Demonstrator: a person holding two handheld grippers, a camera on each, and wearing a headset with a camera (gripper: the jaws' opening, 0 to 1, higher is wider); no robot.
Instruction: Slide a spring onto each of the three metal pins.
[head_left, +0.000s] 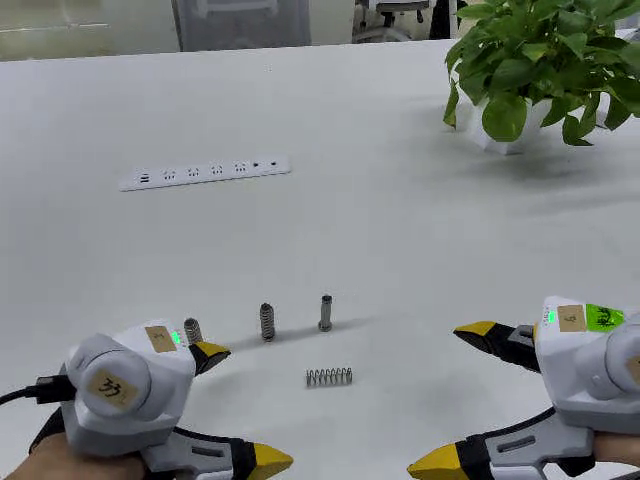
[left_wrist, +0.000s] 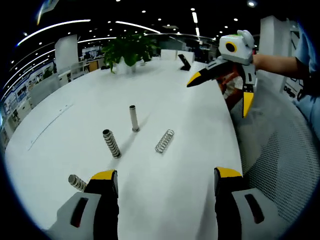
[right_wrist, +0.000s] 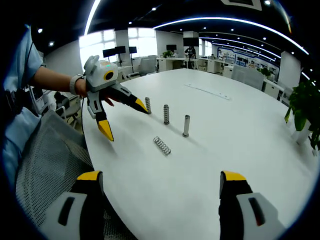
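Three small metal pins stand in a row on the white table. The left pin (head_left: 192, 330) and middle pin (head_left: 267, 321) each wear a spring. The right pin (head_left: 325, 312) (left_wrist: 133, 118) (right_wrist: 186, 125) is bare. A loose spring (head_left: 329, 376) (left_wrist: 164, 141) (right_wrist: 161, 145) lies flat just in front of the bare pin. My left gripper (head_left: 240, 405) (left_wrist: 166, 174) is open beside the left pin, holding nothing. My right gripper (head_left: 455, 396) (right_wrist: 161, 176) is open too, well to the right of the loose spring.
A white power strip (head_left: 205, 171) lies further back on the table. A potted green plant (head_left: 540, 70) stands at the far right. The table's near edge runs close under both grippers, and a mesh chair (right_wrist: 45, 165) sits just beyond it.
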